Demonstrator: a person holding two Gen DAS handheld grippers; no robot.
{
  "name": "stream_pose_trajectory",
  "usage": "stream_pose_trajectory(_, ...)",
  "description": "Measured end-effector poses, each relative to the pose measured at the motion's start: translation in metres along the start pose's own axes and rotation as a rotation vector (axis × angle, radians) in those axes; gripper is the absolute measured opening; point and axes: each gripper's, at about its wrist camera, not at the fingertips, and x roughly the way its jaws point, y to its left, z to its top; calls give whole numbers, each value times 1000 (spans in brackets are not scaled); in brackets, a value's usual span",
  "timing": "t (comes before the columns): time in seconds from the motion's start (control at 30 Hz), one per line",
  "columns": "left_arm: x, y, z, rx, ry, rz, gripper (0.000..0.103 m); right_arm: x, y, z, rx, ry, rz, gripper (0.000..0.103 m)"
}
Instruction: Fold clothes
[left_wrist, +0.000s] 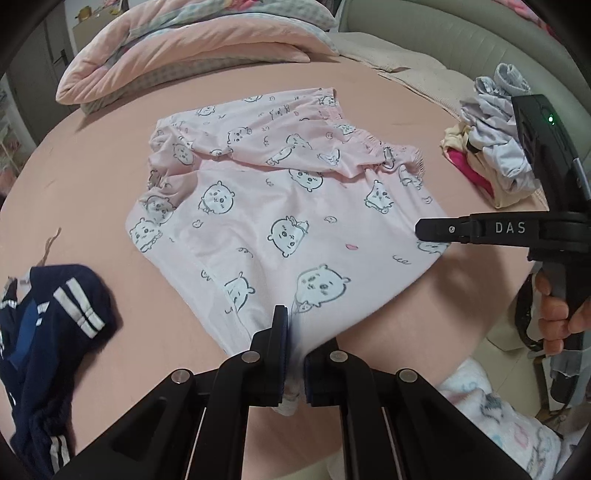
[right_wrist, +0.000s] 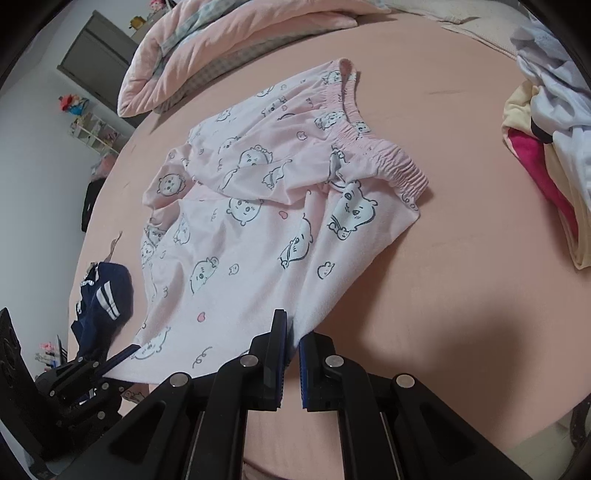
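Note:
Pink pyjama trousers (left_wrist: 266, 206) printed with white cartoon animals lie spread on the pink bed sheet (left_wrist: 92, 192), their elastic waistband at the far side. In the left wrist view my left gripper (left_wrist: 297, 332) is shut on the near hem. My right gripper (left_wrist: 424, 232) comes in from the right, shut on the trousers' right edge, with a hand on its handle. In the right wrist view the trousers (right_wrist: 258, 221) run away from my right gripper (right_wrist: 293, 328), which pinches their near corner. My left gripper (right_wrist: 125, 354) holds the hem at lower left.
A navy garment with white stripes (left_wrist: 62, 306) (right_wrist: 107, 291) lies crumpled at the left. A pile of mixed clothes (left_wrist: 491, 155) (right_wrist: 546, 147) sits at the right. A rolled pink quilt (left_wrist: 192, 48) (right_wrist: 229, 48) lies at the back. The bed's edge runs just below both grippers.

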Motion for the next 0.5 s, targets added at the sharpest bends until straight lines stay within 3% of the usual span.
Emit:
stream_pose_trajectory(0.27, -15, 13, -11, -86, -14, -24, 6, -1, -8, -8, 23, 18, 26, 3)
stream_pose_trajectory(0.5, -40, 29, -21, -223, -43, -99, 6, -7, -13, -15, 32, 23, 33, 3)
